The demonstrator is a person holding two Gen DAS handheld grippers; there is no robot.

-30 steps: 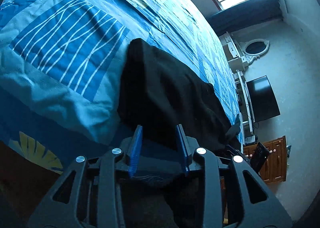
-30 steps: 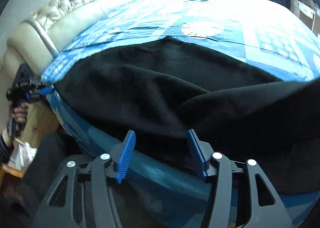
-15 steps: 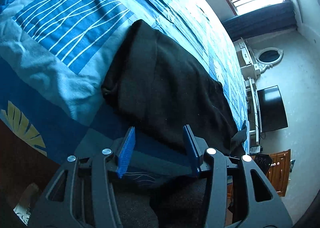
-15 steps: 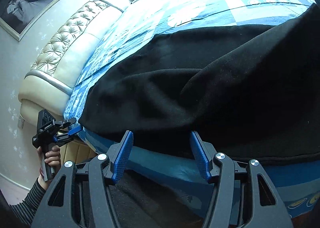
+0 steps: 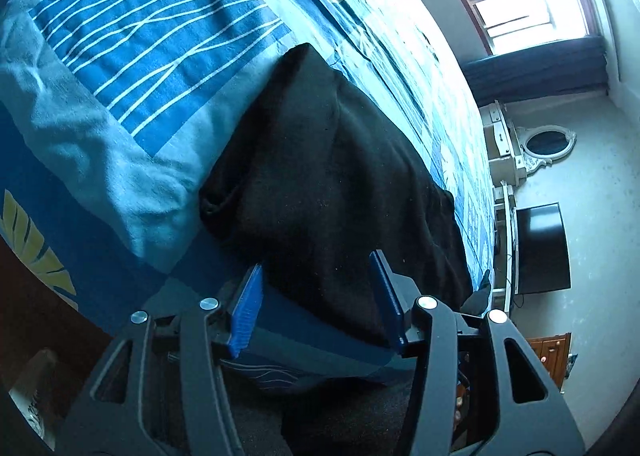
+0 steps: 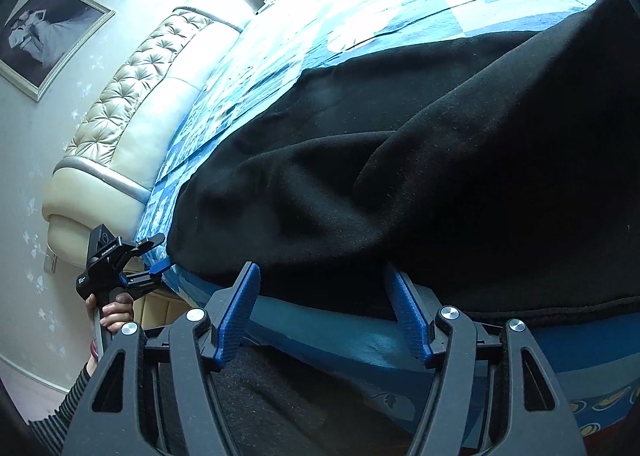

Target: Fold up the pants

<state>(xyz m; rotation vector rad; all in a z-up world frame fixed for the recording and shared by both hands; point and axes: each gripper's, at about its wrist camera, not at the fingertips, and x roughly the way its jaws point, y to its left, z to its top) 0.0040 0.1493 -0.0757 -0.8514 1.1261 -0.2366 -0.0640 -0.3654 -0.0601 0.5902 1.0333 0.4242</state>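
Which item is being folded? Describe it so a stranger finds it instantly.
Start at the big bed with the blue patterned bedspread. Along its near edge lie the black pants, spread flat. They are the only plain dark fabric there, with no print, unlike the striped and leafy blue cover beneath.

Black pants (image 5: 328,191), blue bedspread (image 5: 132,55) – white-lined

Pants (image 5: 332,183): black cloth, matt, slightly fuzzy nap with lint specks. Bed cover (image 5: 132,67): soft woven cloth, matt, printed blue, lightly creased. Headboard (image 6: 132,103): cream leather-like upholstery, button-tufted, mild sheen. Left tool (image 5: 316,296): matt black plastic frame, bright metal screw heads, blue ribbed plastic pads (image 5: 246,312). Right tool (image 6: 324,304): same finish. Cabinet (image 5: 550,352): glossy brown wood.
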